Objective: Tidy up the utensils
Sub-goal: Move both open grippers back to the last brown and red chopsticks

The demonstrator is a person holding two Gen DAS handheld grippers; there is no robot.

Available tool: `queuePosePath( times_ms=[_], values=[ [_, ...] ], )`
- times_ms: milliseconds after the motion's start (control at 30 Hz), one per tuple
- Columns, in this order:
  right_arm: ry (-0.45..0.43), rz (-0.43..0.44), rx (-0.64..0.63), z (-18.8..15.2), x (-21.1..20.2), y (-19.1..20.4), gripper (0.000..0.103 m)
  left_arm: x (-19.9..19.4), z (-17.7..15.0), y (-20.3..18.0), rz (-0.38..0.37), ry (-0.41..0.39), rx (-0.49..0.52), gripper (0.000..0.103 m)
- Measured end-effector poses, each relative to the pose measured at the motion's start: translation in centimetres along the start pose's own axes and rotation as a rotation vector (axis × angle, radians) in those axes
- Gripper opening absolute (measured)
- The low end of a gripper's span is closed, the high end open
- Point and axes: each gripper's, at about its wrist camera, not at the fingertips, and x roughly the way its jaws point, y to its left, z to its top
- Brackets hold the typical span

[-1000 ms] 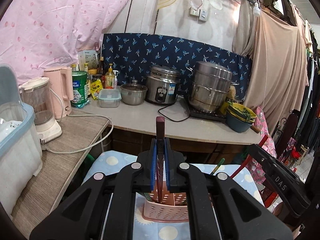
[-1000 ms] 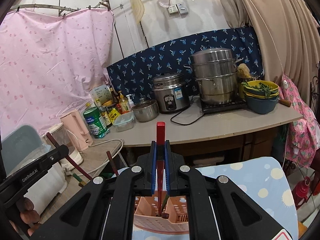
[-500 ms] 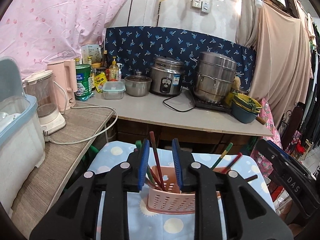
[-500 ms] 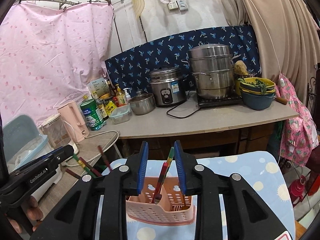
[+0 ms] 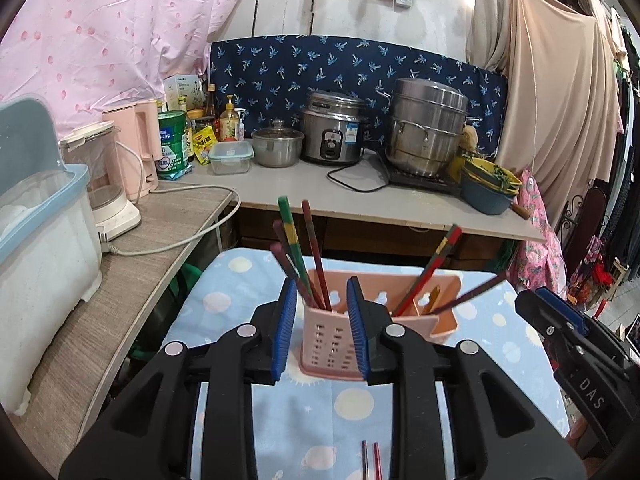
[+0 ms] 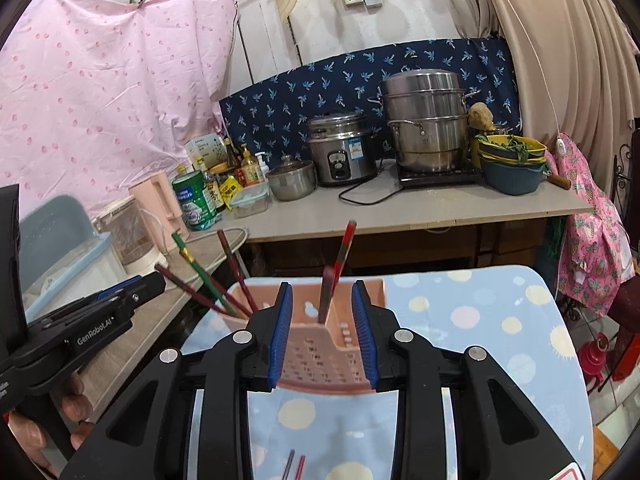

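Pink utensil caddy sits mid-desk on the blue dotted cloth, chopsticks leaning toward 11 o'clock in one compartment, others toward 1 o'clock. Left gripper and right gripper both just opened, narrow gap, nothing gripped. Two loose chopsticks lie at 6 o'clock. Rice cooker on the counter at 12.

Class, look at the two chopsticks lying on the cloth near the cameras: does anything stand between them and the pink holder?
Nothing visible does. The chopsticks lie on bare cloth, and only open cloth separates them from the holder. Both claws are open above.
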Motion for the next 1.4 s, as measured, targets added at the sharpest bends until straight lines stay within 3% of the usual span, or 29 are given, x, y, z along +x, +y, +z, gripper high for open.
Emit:
queuePosePath(
  times_ms=[967, 1400],
  values=[
    [0.255, -0.005, -0.030, -14.6, -5.8, 0.2, 0.030, -3.6, -13.7, 0.8, 0.031, 0.226, 0.036, 0.025],
    [0.376, 0.029, -0.081, -20.7, -7.0, 2.3, 0.030, -4.6, -18.6, 1.3, 0.036, 0.319, 0.032, 0.025]
  ],
)
